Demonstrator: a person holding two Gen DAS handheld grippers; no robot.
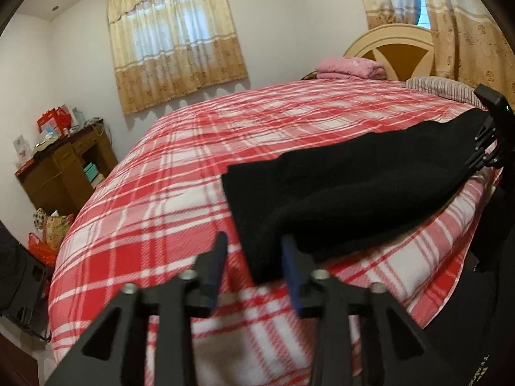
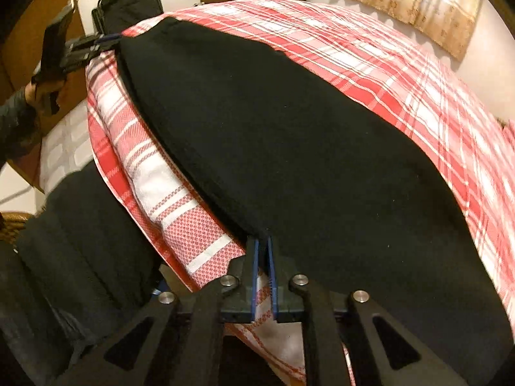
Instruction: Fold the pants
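Black pants (image 1: 347,189) lie stretched along the near edge of a bed with a red and white plaid cover (image 1: 167,173). My left gripper (image 1: 254,251) is open, with its jaws apart at the near corner of the pants; the cloth lies by its right finger. My right gripper (image 2: 262,244) is shut on the pants' edge (image 2: 289,148) at the other end. The right gripper also shows in the left wrist view (image 1: 482,151). The left gripper shows in the right wrist view (image 2: 109,40) at the far corner of the pants.
A pink folded blanket (image 1: 351,67) and a striped pillow (image 1: 441,87) lie by the headboard (image 1: 389,48). A wooden desk (image 1: 67,170) with clutter stands by the wall left of the bed. Curtains (image 1: 173,38) cover the window. The plaid cover also shows in the right wrist view (image 2: 418,74).
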